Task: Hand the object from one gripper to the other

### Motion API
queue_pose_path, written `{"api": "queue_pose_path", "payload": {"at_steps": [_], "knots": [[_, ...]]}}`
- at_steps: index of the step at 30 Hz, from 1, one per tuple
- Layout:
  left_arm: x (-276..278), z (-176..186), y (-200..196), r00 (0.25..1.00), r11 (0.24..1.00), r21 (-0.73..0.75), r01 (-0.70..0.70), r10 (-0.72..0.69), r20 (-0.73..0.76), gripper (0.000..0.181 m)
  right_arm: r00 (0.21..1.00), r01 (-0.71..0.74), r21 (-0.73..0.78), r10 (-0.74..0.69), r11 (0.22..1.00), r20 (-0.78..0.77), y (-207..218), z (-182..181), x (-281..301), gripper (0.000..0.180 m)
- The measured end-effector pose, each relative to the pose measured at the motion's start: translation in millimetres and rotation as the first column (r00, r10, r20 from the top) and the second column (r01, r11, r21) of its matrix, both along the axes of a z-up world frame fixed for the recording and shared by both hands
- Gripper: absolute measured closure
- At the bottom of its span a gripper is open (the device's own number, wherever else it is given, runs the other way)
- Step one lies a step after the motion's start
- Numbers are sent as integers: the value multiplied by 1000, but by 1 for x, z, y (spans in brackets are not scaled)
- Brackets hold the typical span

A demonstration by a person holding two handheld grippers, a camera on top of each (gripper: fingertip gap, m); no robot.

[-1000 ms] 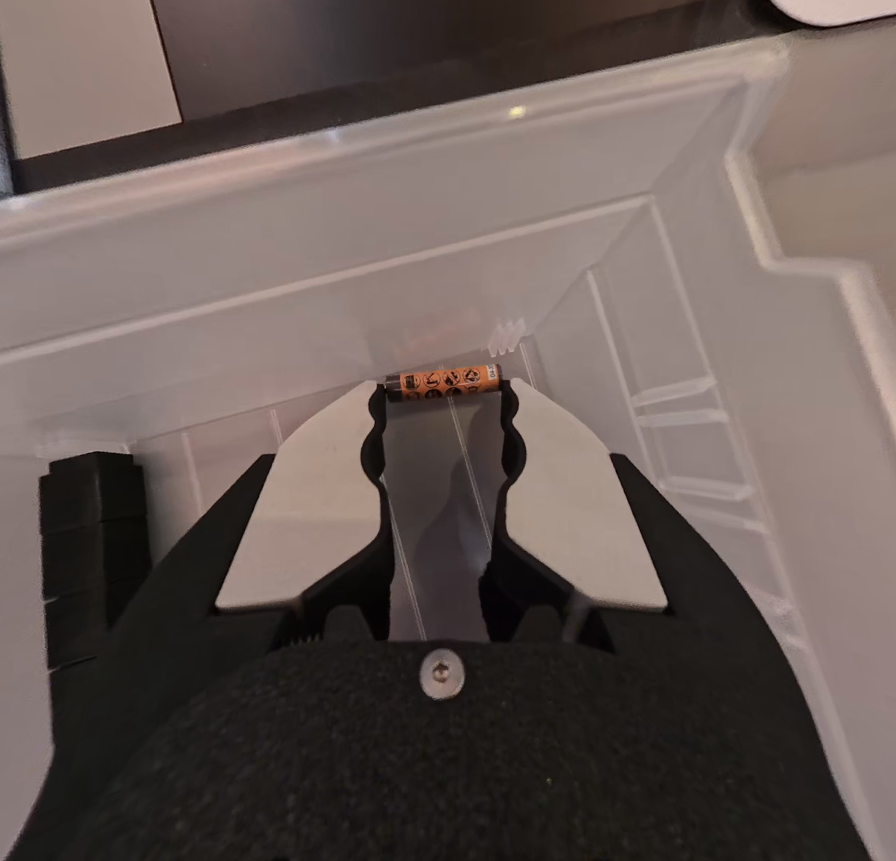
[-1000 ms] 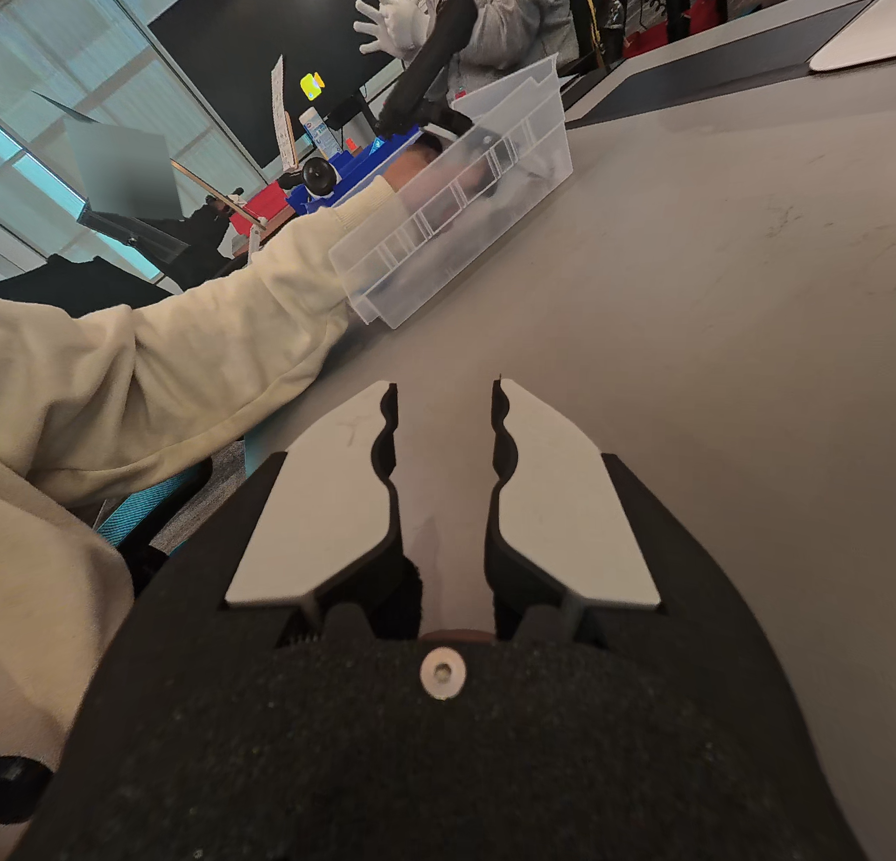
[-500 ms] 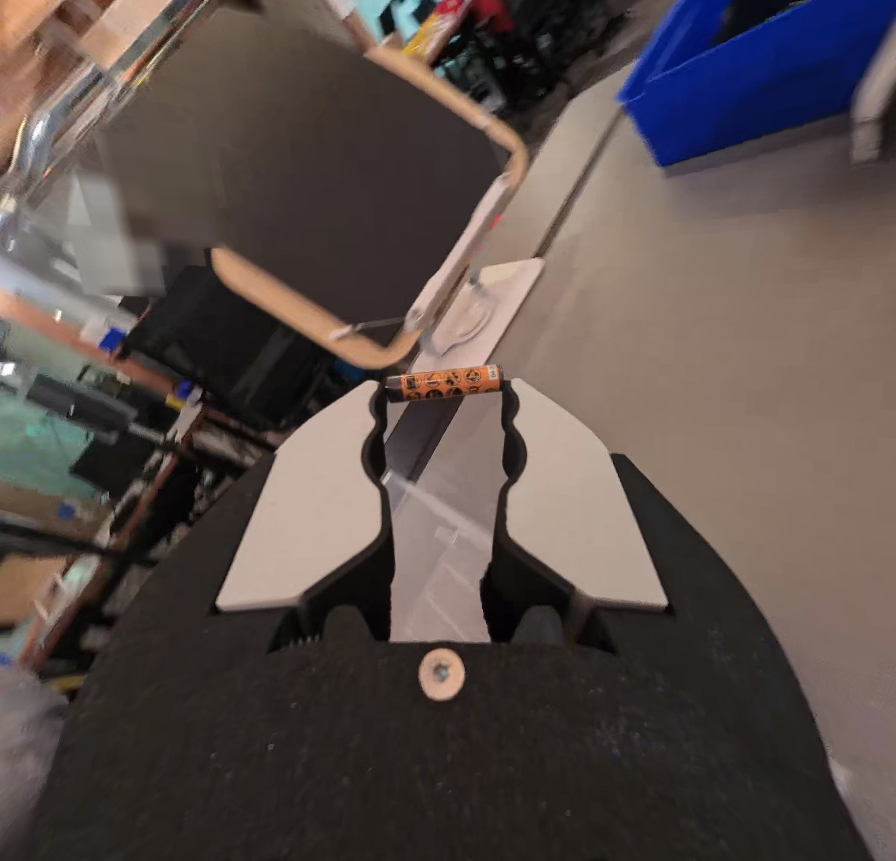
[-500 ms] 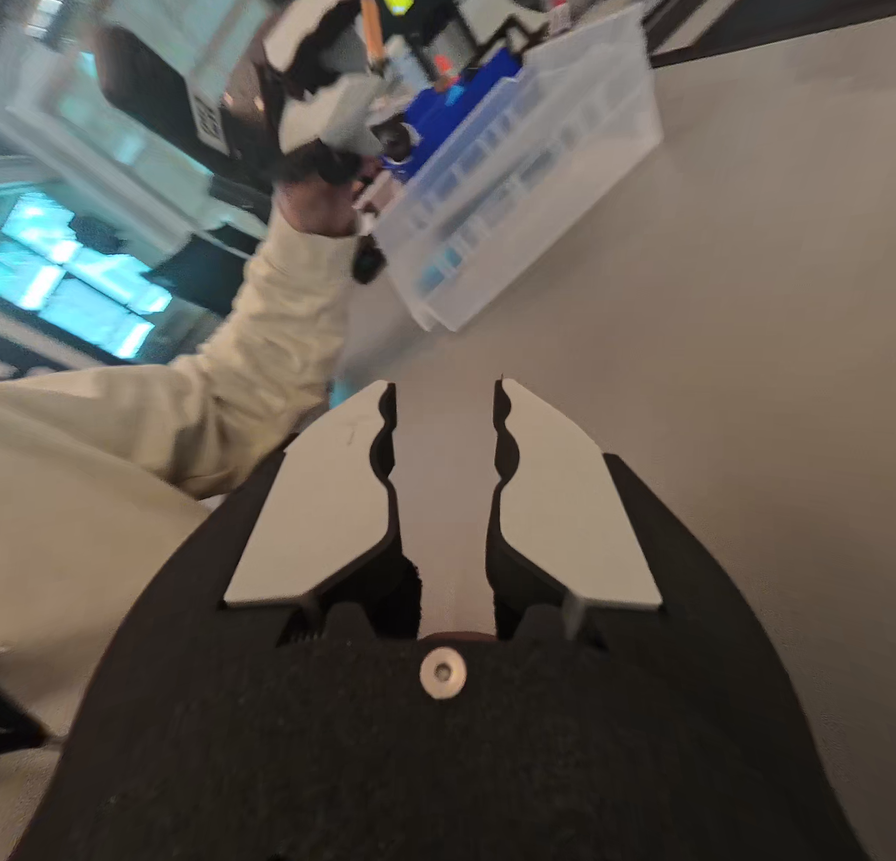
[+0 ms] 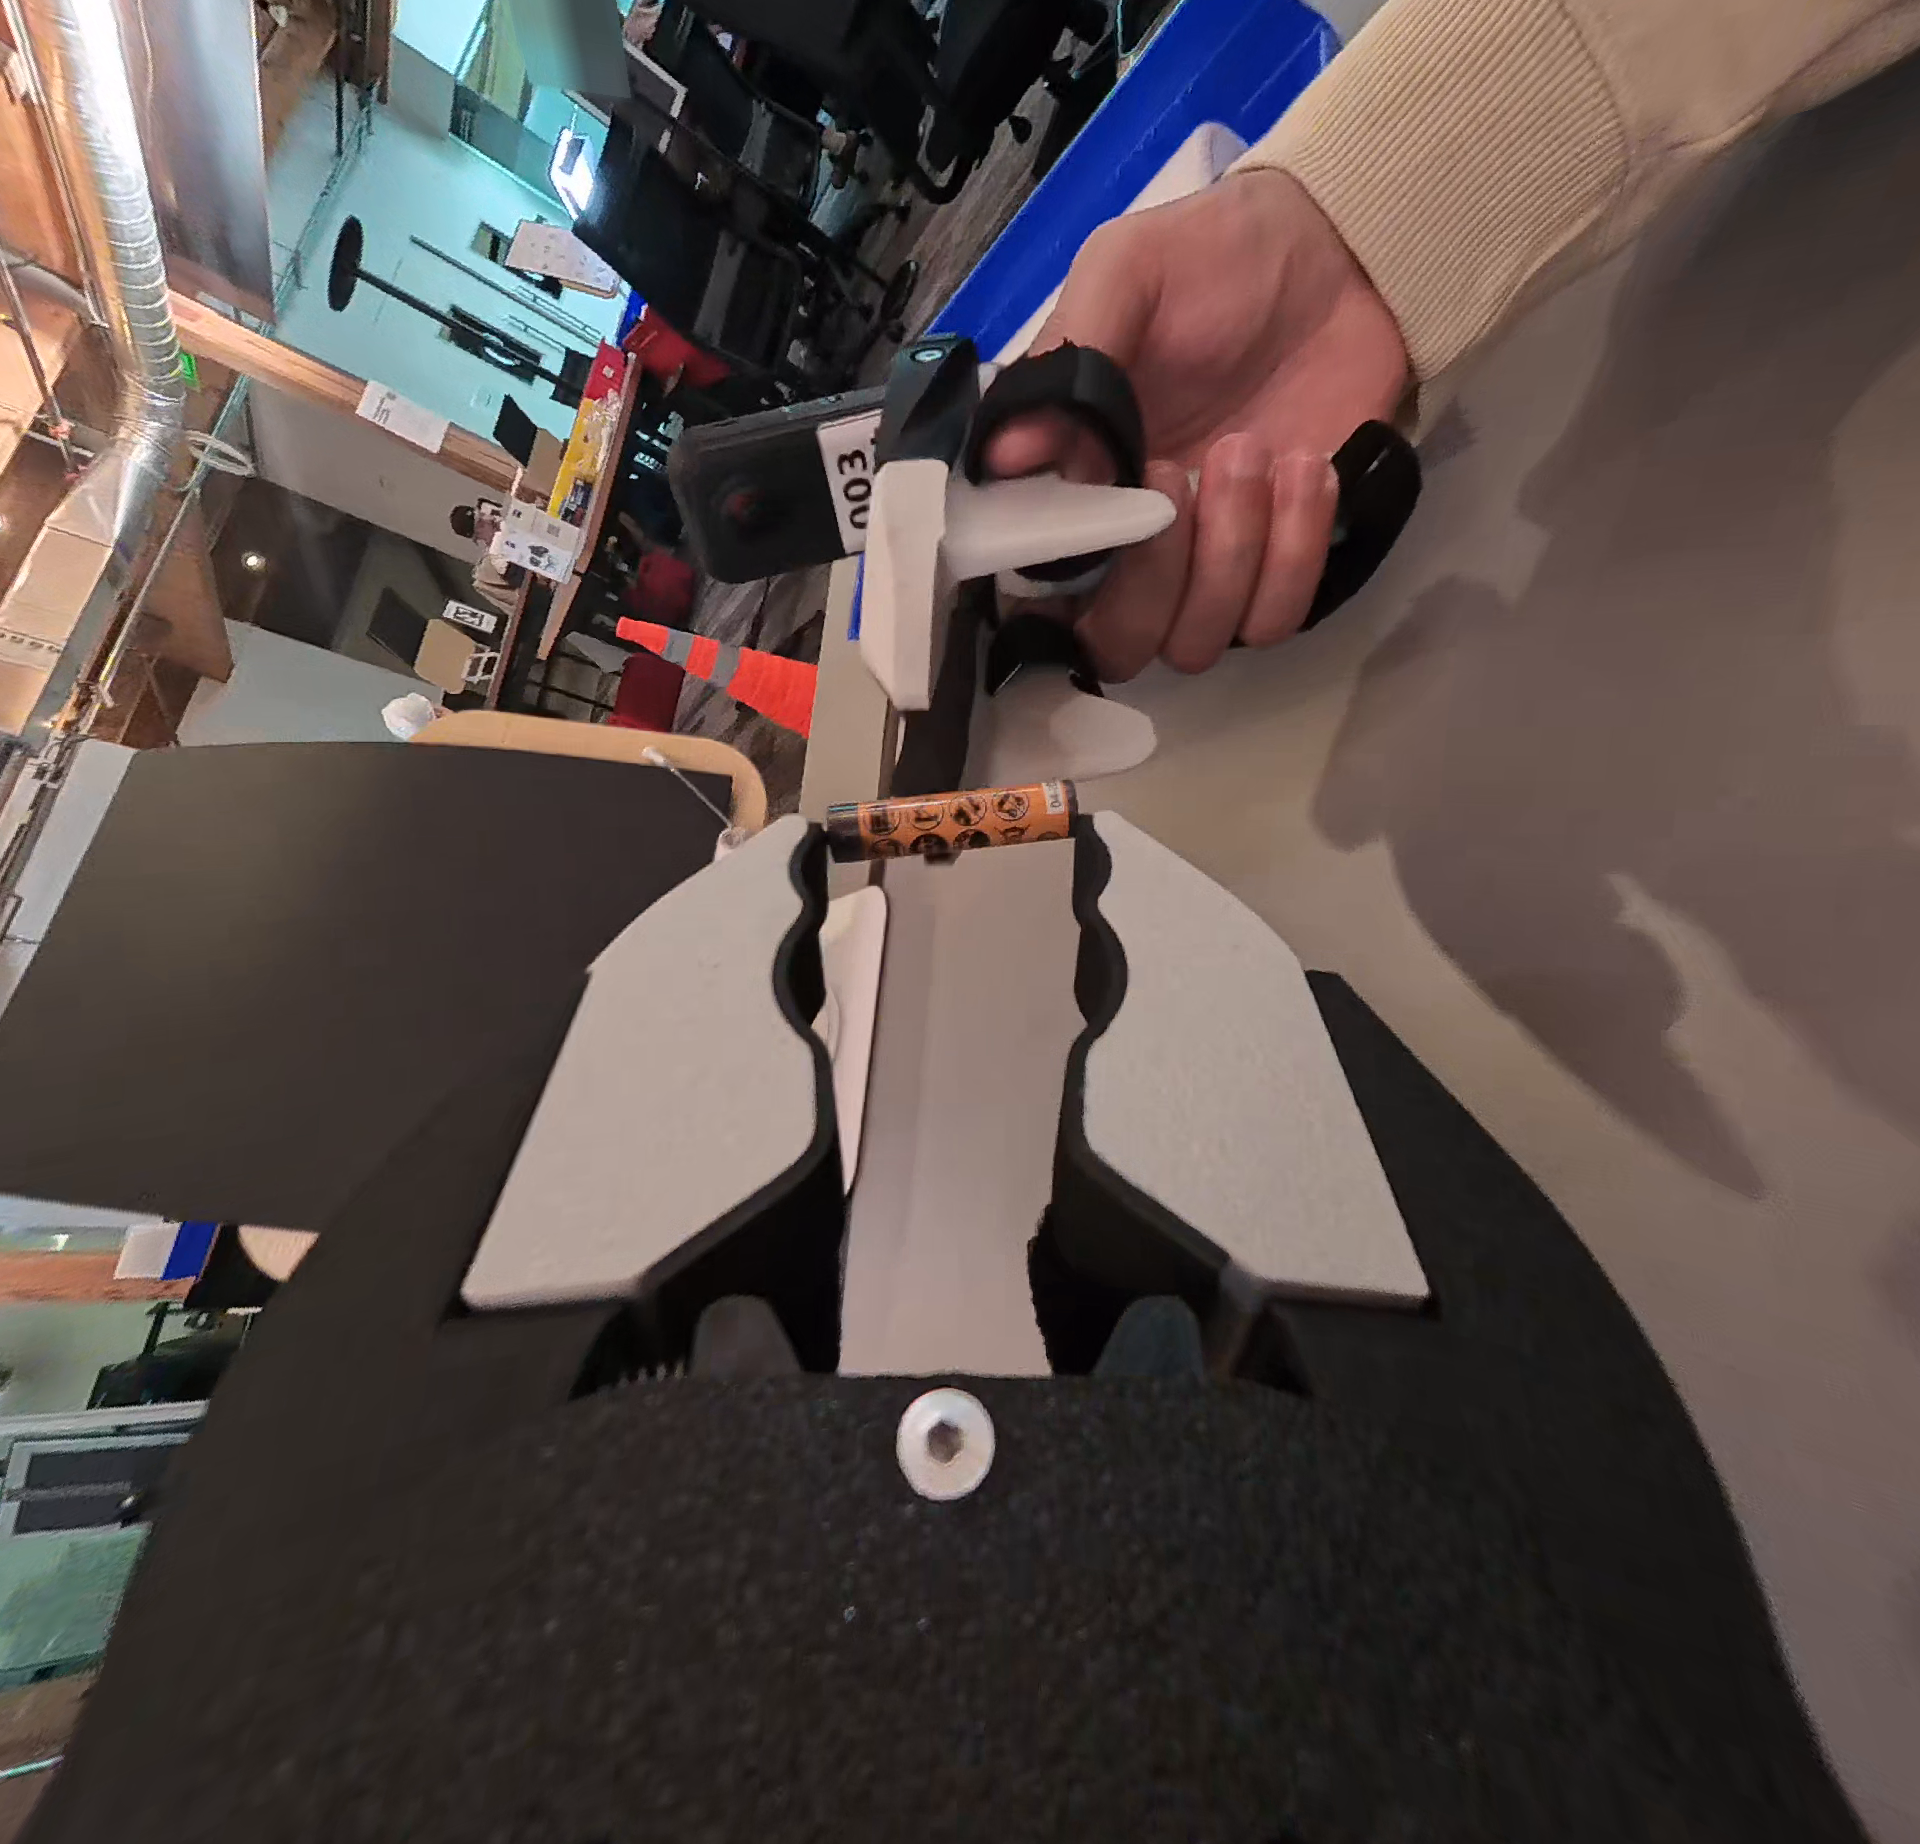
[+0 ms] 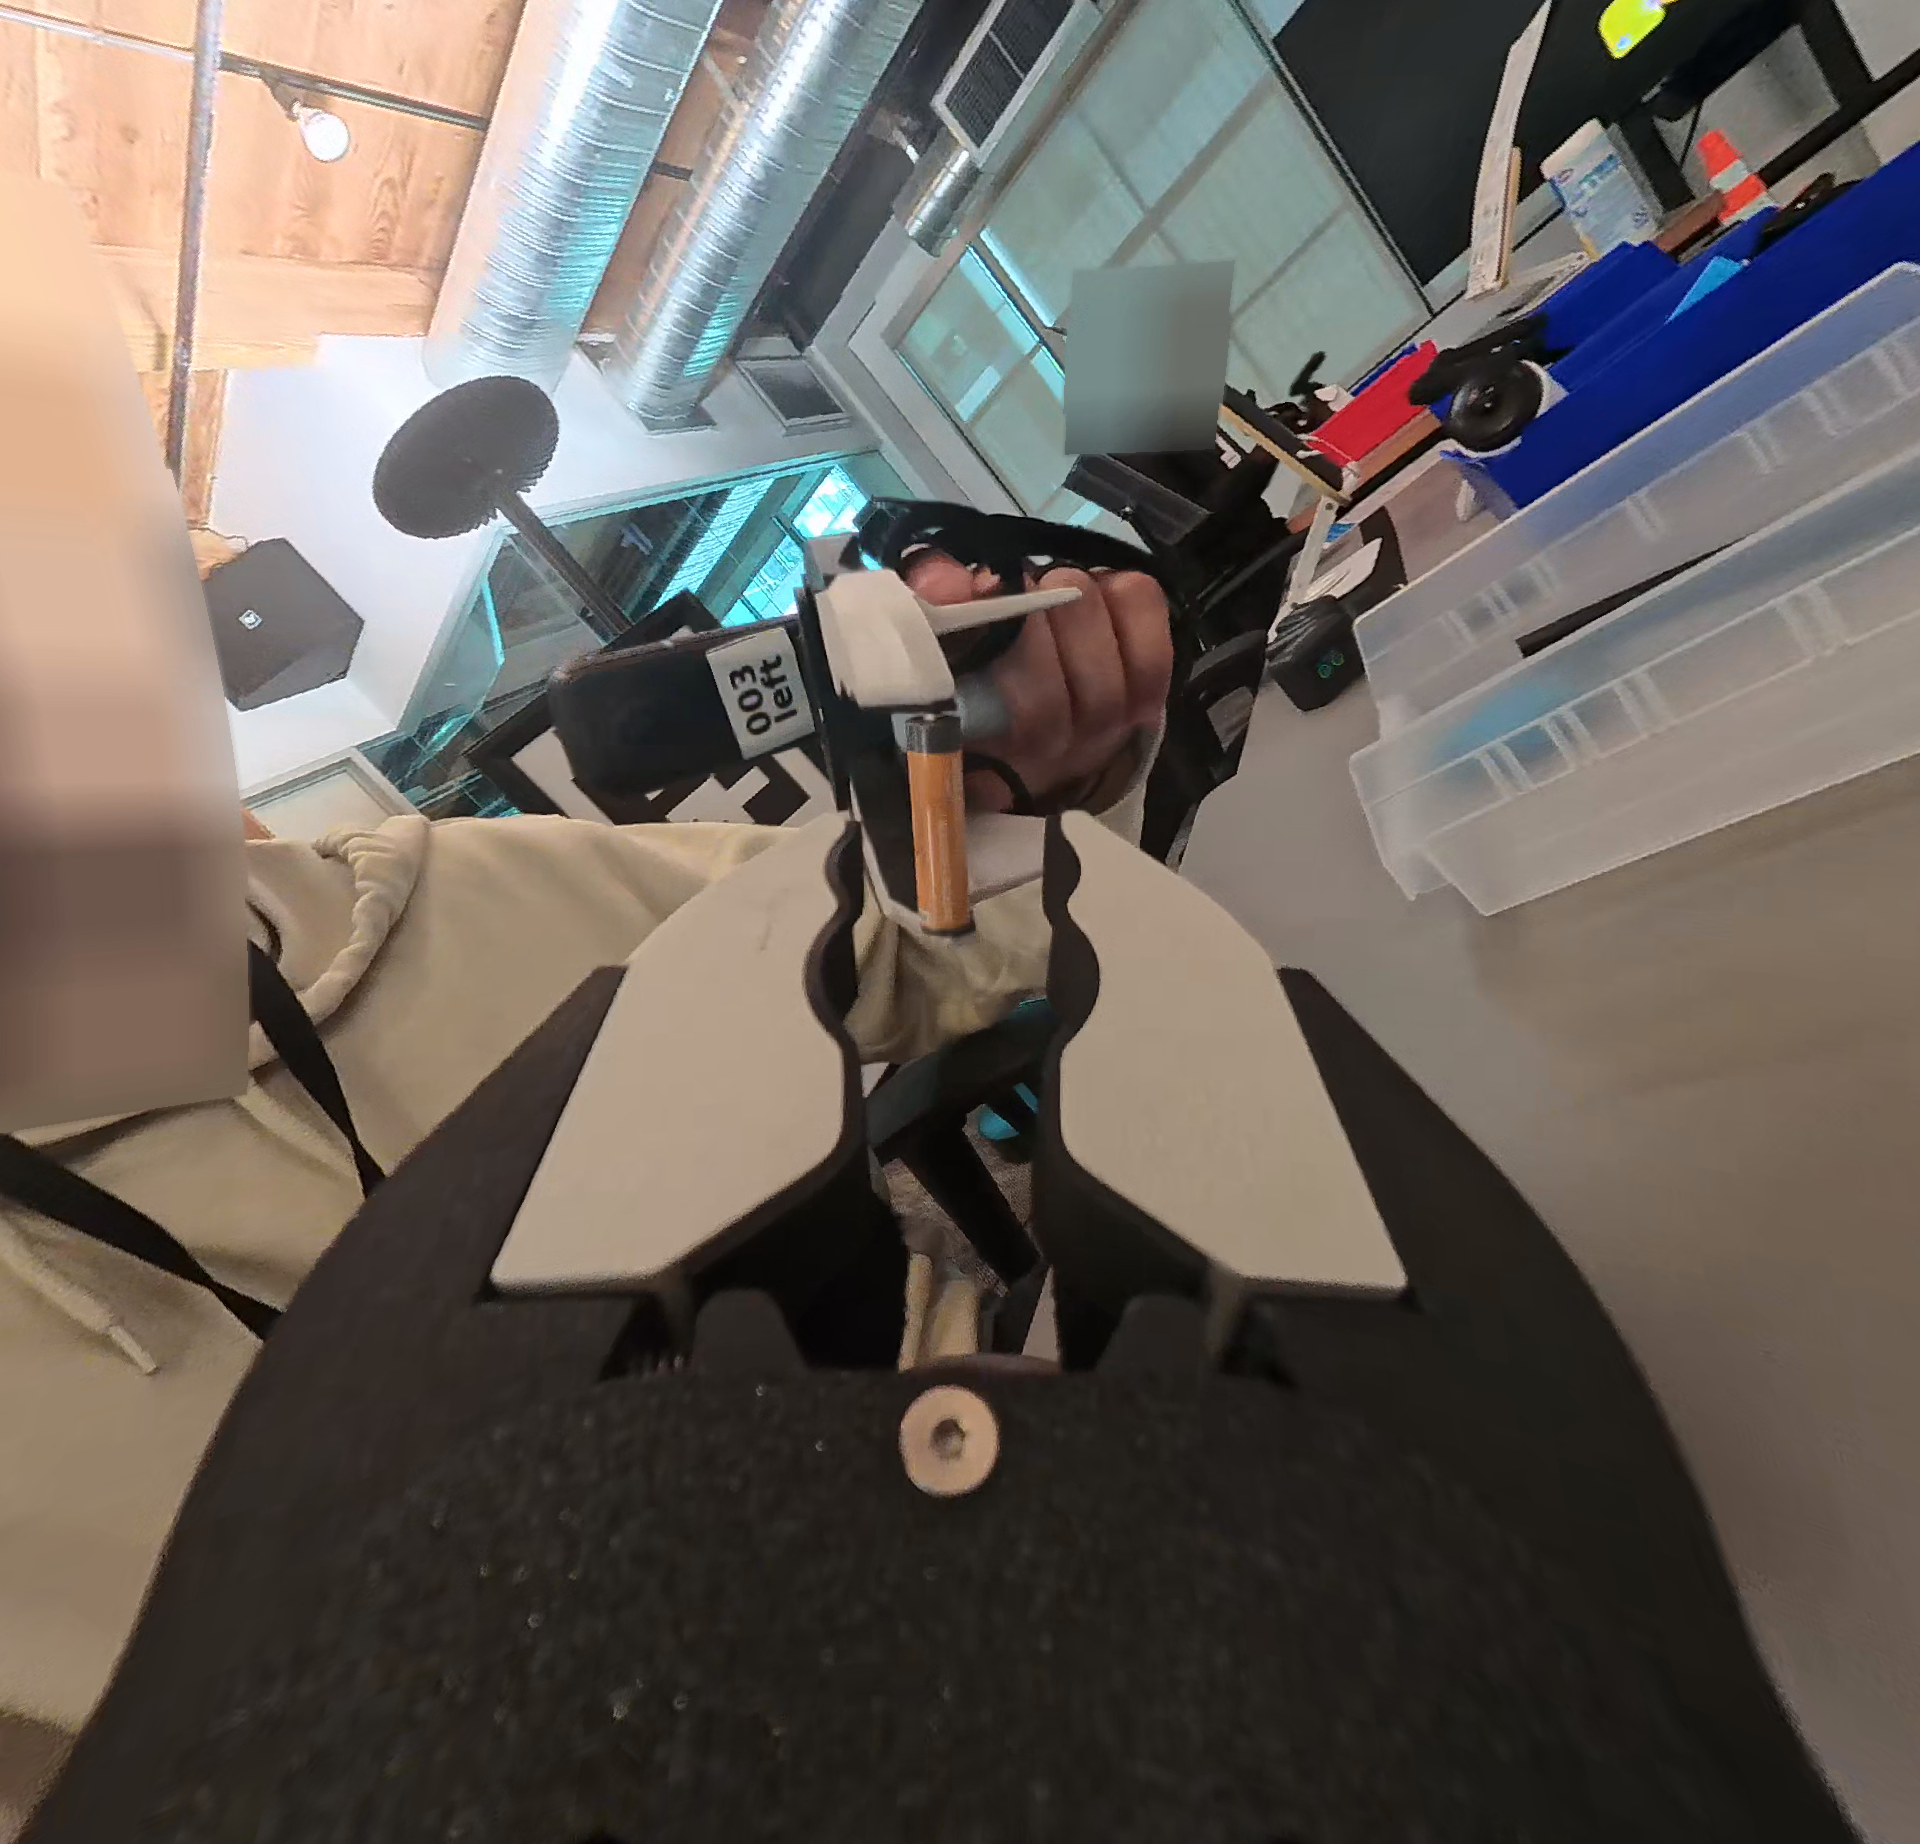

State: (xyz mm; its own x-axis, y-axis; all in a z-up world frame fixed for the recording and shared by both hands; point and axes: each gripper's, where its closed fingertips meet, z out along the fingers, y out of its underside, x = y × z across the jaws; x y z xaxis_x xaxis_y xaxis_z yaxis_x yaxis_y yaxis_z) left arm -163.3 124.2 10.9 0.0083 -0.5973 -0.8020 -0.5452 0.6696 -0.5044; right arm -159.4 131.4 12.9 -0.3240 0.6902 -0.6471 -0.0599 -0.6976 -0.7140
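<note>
While my left gripper [image 5: 951,838] clamps the orange battery [image 5: 951,822] end to end at its fingertips, my right gripper [image 6: 948,864] faces it with fingers parted. From the right wrist view, the battery [image 6: 937,826] stands upright just beyond that gap, above the grey table [image 6: 1558,1067].

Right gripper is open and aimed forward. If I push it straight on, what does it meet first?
Most likely the battery, which the left gripper holds by its ends, straight ahead between the right gripper's open fingers. Depth is unclear; the left gripper's fingers sit just behind it.
</note>
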Motion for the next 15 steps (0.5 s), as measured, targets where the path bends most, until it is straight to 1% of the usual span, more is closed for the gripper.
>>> {"api": "queue_pose_path", "payload": {"at_steps": [6,7,8,11,13,15], "knots": [[11,-5,-7,1000,1000,-27,16,-16,-4,136,1000,-26,9,26,1000,8,-8,1,-3,149],[12,-6,-8,1000,999,-33,21,-21,-6,136,999,-35,11,35,999,2,-9,1,-4,154],[12,-7,-8,1000,999,-35,17,-17,-9,136,998,-57,24,58,998,-11,-12,3,-3,169],[12,-12,-6,1000,999,-52,1,-1,1,136,999,-35,51,34,998,33,-10,-3,-4,169],[10,-15,-1,999,996,-85,-36,38,24,137,999,-11,59,8,998,41,-6,-5,-4,169],[7,-15,3,990,981,-172,-87,104,91,137,999,36,64,-38,997,31,1,-6,-1,170]]}}
